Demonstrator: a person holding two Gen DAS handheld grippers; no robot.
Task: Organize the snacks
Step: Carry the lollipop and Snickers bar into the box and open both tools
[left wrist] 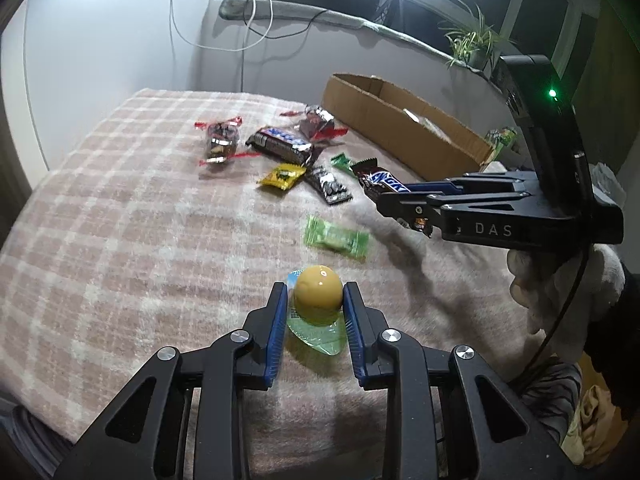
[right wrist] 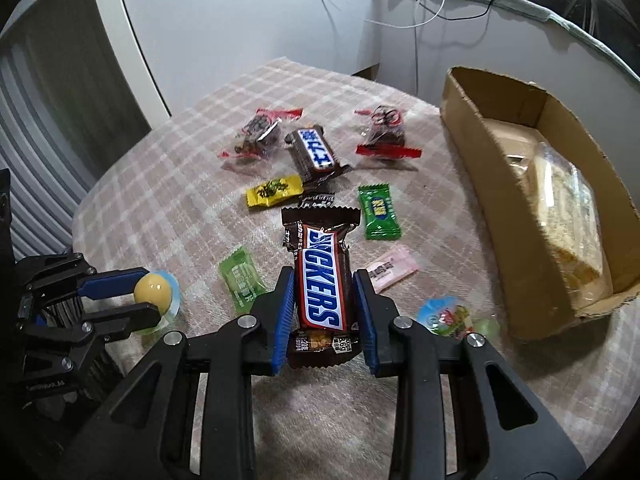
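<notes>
My left gripper (left wrist: pixel 315 294) is shut on a small jelly cup (left wrist: pixel 319 286) with a yellow dome and a green lid, its blue pads pressing both sides. The cup rests low over the pink checked blanket (left wrist: pixel 120 220). In the right wrist view that left gripper (right wrist: pixel 152 294) and the jelly cup (right wrist: pixel 154 285) show at the left. My right gripper (right wrist: pixel 324 276) is shut on a brown Snickers bar (right wrist: pixel 320 264), held lengthwise between the pads. The left wrist view shows the right gripper (left wrist: pixel 384 202) at the right, with the Snickers bar (left wrist: pixel 382 182) just above the blanket.
An open cardboard box (right wrist: pixel 480 148) at the right holds a clear bag of crackers (right wrist: pixel 568 216). Loose snacks lie on the blanket: another Snickers bar (right wrist: pixel 314 152), a yellow candy (right wrist: pixel 274 191), green candies (right wrist: pixel 378 210), a pink packet (right wrist: pixel 392 266), another jelly cup (right wrist: pixel 444 314). A gloved hand (left wrist: pixel 560 284) holds the right gripper.
</notes>
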